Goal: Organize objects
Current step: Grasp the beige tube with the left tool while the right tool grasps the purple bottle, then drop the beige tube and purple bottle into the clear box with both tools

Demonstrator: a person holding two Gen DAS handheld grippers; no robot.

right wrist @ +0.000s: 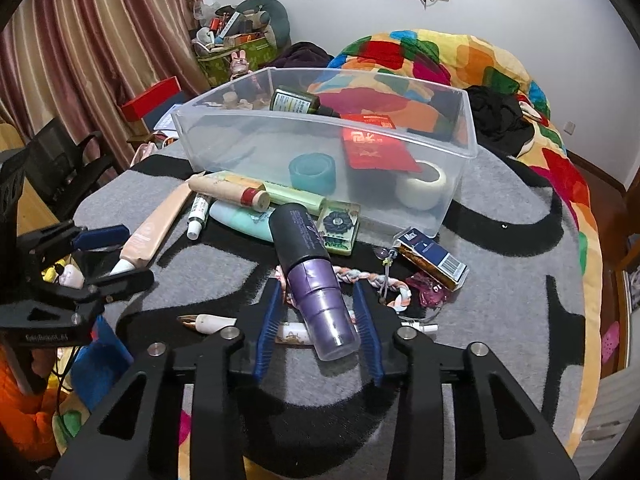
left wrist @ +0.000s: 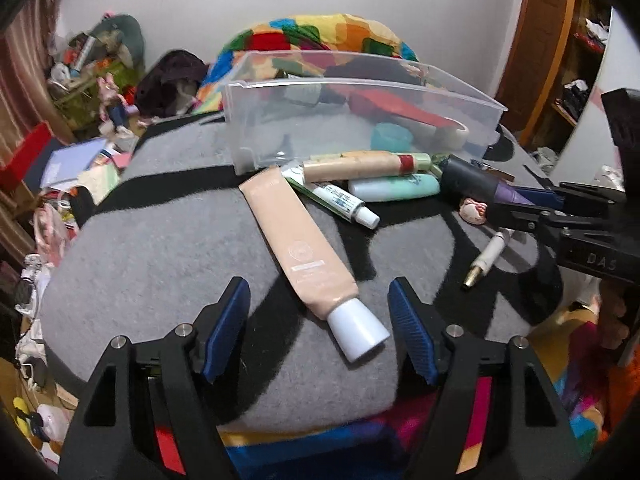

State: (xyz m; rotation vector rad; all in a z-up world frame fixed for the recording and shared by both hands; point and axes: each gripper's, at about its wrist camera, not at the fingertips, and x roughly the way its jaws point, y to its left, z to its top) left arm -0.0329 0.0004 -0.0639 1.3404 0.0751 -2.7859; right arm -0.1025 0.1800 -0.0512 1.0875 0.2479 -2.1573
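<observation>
A purple bottle with a black cap (right wrist: 316, 280) lies tilted over the grey-and-black rug (right wrist: 500, 300), and my right gripper (right wrist: 316, 286) is shut on its purple body. From the left wrist view that gripper (left wrist: 532, 206) reaches in from the right with the bottle (left wrist: 480, 184). A beige tube (left wrist: 298, 246) lies on the rug with its white cap (left wrist: 358, 332) between the pads of my open left gripper (left wrist: 318, 292), untouched. Behind stands a clear plastic bin (right wrist: 240, 148) holding a dark green bottle (right wrist: 296, 102), a red packet (right wrist: 374, 148) and tape rolls.
Tubes and a mint bottle (left wrist: 394, 188) are piled against the bin's front. A gold-tipped white stick (left wrist: 486, 258), a blue box (right wrist: 434, 260), a braided cord (right wrist: 372, 280) and a flower tile (right wrist: 338, 226) lie nearby. A patchwork quilt (right wrist: 420, 60) lies behind; clutter fills the floor at left.
</observation>
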